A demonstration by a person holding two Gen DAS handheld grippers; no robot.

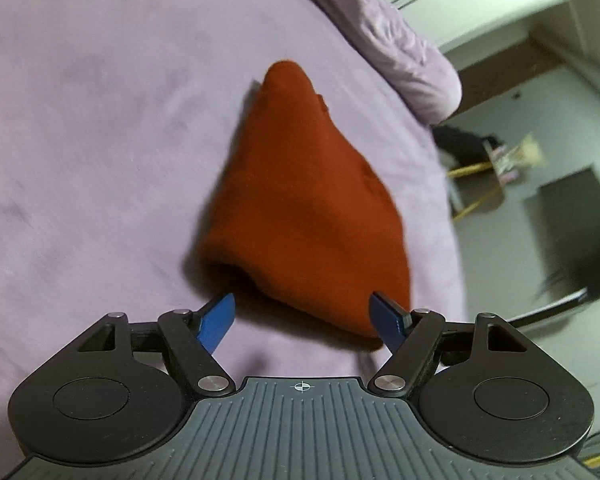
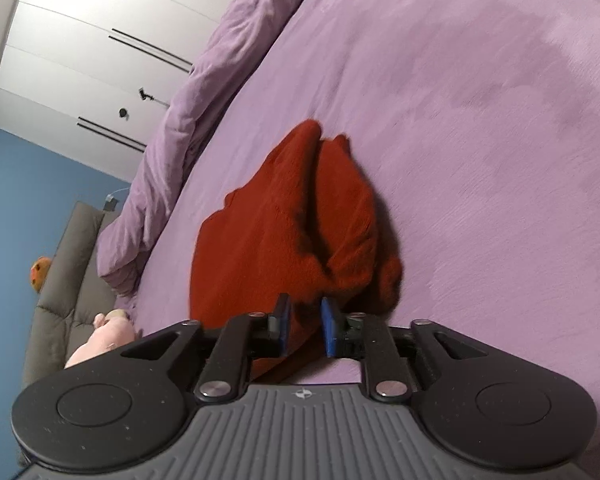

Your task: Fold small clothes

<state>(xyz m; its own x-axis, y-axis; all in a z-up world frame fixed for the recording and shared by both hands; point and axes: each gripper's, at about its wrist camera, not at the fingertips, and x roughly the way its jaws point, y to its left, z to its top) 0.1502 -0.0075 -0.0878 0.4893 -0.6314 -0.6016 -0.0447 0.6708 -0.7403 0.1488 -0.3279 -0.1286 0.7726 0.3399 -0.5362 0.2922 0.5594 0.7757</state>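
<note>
A small rust-red garment lies folded in a rough wedge on the purple bed sheet. My left gripper is open, its blue fingers wide apart, just short of the garment's near edge and not touching it. In the right wrist view the same garment is bunched with a deep crease down its middle. My right gripper has its blue fingers close together with red cloth between them at the garment's near edge.
A rumpled purple duvet lies along the bed's far side, also in the left wrist view. White wardrobe doors, a grey sofa with a pink toy, and floor clutter lie beyond the bed.
</note>
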